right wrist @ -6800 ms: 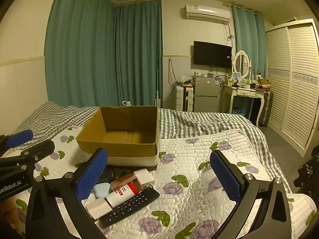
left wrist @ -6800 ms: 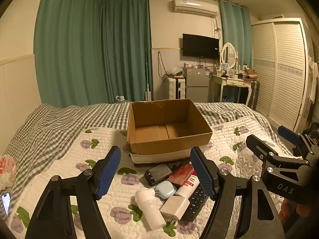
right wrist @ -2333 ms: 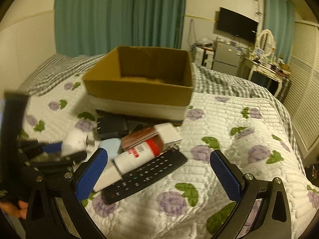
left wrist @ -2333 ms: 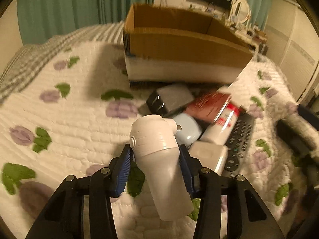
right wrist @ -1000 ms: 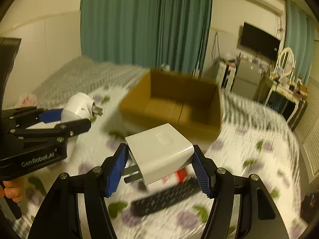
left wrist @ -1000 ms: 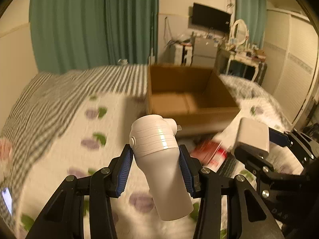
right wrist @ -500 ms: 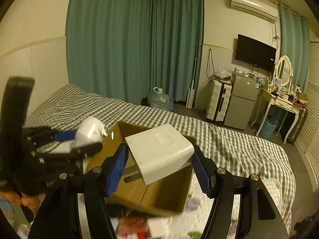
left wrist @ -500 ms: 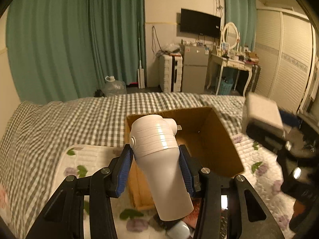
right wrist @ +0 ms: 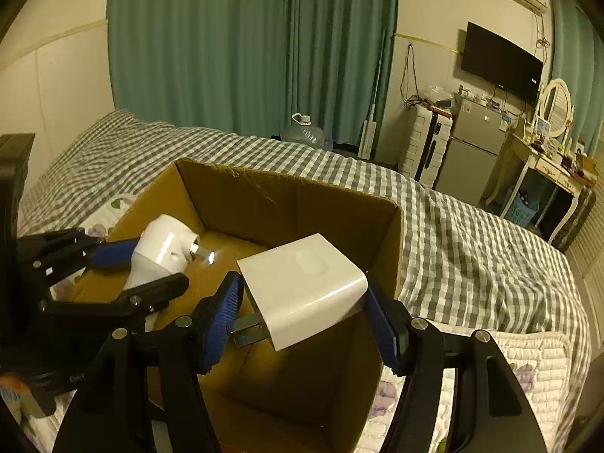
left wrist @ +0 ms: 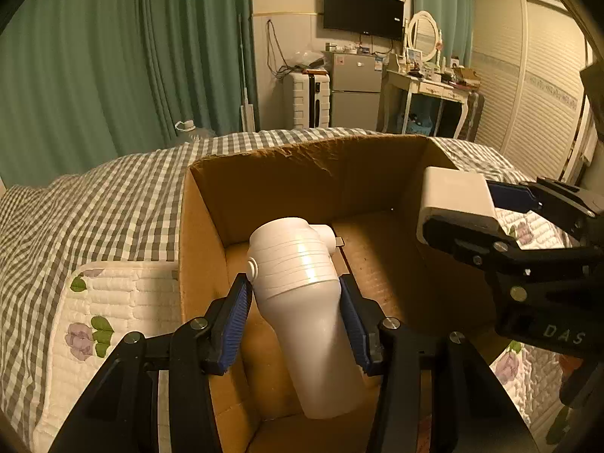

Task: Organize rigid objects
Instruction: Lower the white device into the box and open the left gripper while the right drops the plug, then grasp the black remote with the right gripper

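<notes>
My left gripper [left wrist: 296,321] is shut on a white cylindrical plug adapter [left wrist: 302,290] and holds it over the left half of the open cardboard box [left wrist: 287,173]. My right gripper [right wrist: 307,324] is shut on a white square charger block [right wrist: 302,287] with its prongs pointing left, above the box's [right wrist: 287,196] right half. Each gripper shows in the other's view: the right one with the charger [left wrist: 456,200] at the right, the left one with the adapter [right wrist: 162,249] at the left. The box floor looks bare.
The box sits on a bed with a floral quilt [left wrist: 113,302] and a grey checked blanket [right wrist: 453,226]. Beyond the bed are green curtains [right wrist: 245,45], a small fridge [left wrist: 355,90], a dressing table [left wrist: 426,87] and a wardrobe [left wrist: 536,87].
Both grippers have moved forward and down over the box, each still holding its white item. The box now fills the lower part of both views.
</notes>
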A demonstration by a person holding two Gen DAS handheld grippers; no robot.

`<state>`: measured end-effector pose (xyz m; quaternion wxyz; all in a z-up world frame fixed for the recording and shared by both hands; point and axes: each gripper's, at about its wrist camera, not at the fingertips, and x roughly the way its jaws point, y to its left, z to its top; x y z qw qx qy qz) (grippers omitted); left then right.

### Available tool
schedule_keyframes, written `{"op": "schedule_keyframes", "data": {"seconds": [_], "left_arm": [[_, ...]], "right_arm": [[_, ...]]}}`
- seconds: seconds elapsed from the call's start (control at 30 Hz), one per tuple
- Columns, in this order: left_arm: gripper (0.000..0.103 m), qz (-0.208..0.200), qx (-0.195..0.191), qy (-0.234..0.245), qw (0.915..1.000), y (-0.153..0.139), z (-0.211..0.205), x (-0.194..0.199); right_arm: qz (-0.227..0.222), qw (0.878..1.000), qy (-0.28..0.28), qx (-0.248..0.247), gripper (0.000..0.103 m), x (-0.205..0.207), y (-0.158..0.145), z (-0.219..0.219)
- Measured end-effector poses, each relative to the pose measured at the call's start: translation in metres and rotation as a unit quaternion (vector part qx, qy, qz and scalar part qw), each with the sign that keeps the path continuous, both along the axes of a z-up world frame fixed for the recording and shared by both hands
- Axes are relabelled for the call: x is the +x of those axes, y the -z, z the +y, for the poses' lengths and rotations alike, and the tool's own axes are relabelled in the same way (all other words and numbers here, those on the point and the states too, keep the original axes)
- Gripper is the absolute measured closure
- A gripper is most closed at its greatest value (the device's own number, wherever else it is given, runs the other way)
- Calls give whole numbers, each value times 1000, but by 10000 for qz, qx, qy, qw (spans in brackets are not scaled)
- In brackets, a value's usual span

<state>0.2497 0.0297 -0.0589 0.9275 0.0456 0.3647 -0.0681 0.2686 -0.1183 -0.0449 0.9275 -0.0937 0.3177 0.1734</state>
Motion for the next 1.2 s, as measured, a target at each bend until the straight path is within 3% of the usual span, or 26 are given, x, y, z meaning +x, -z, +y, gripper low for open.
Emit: {"op": "schedule_keyframes", "data": {"seconds": [0.03,0.13,0.33,0.53,0.77,0.87,1.2], "left_arm": [[51,-14,49,-23,10000,-1,-1,-3],[47,-91,66,-103,9999,-6,3,-12],[45,-189,-187,-258,9993,-28,15,-47],[43,-189,-36,-365,9991,-26,20,-97],[43,276,-86,-405,9988,9,17,-139],[43,445,-104,-414,9981,24,17,-155],[43,517,-132,-431,9976,39,23,-161]], "right_arm": [[-13,10000,24,86,38,0,-1,-1],[-104,9998,95,171,16,-7,-5,-6],[-559,9975,302,294,12,-57,-27,-24],[-450,9973,452,369,11,-116,-12,-42],[263,9989,380,66,11,-162,39,-37],[599,9964,590,-146,11,-171,59,-32],[1800,9769,1121,-274,11,-150,119,-22]]}}
